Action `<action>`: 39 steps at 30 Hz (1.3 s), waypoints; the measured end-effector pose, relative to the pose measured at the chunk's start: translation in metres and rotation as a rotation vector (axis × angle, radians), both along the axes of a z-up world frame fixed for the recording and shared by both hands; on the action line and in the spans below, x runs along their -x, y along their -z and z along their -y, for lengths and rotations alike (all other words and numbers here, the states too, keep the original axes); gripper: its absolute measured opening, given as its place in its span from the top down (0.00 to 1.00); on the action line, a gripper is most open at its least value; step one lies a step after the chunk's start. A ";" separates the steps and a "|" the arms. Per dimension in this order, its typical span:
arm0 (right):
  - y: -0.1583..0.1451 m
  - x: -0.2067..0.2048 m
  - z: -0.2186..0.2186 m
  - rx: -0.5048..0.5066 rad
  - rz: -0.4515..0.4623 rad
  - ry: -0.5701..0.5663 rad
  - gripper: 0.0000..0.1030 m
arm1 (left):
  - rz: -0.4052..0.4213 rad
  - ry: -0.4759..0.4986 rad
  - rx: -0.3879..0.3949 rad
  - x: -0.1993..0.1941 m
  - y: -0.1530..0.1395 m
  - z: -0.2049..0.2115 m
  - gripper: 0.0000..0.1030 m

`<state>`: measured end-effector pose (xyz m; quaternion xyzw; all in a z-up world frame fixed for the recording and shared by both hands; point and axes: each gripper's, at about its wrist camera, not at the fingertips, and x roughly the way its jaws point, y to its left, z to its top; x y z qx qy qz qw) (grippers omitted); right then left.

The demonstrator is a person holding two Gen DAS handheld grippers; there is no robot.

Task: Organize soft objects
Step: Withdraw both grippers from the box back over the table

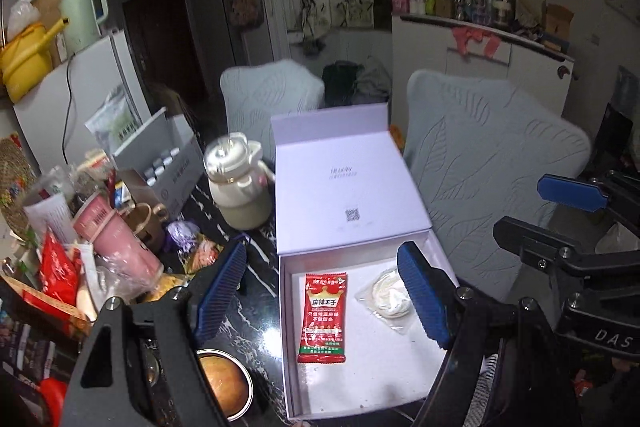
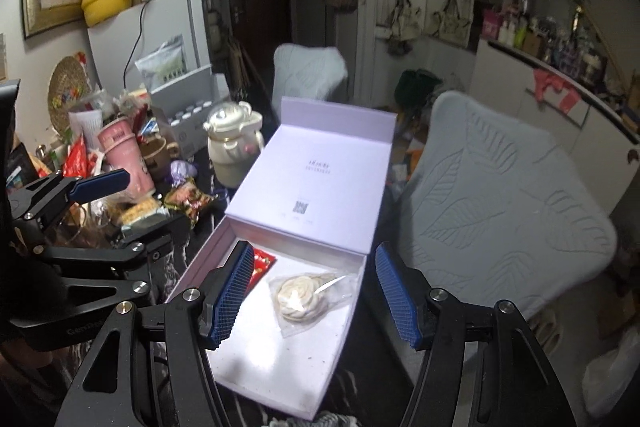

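Observation:
A white gift box (image 1: 286,347) lies open on the dark marble table, its lid (image 1: 344,183) standing back. Inside lie a red snack packet (image 1: 323,319) and a clear bag holding a white coiled soft item (image 1: 386,297). My left gripper (image 1: 322,299) is open and empty, hovering over the box's left part. My right gripper (image 2: 316,295) is open and empty above the clear bag (image 2: 308,293); the red packet (image 2: 264,263) shows partly behind its left finger. The box wall (image 2: 280,247) and lid (image 2: 316,183) show in the right wrist view too.
Left of the box stand a cream kettle (image 1: 240,183), a pink cup (image 1: 116,239), wrapped snacks (image 2: 184,203) and other clutter. A bowl (image 1: 224,383) sits at the near left. Two pale chairs (image 1: 496,179) stand behind the table. The right gripper's fingers (image 1: 572,193) show at the right.

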<state>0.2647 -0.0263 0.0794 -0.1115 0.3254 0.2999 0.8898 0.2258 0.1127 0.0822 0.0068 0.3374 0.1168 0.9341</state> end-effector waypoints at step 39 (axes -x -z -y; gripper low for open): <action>-0.002 0.224 0.126 -0.078 0.178 0.126 0.22 | 0.110 0.168 -0.038 0.216 0.002 0.108 0.10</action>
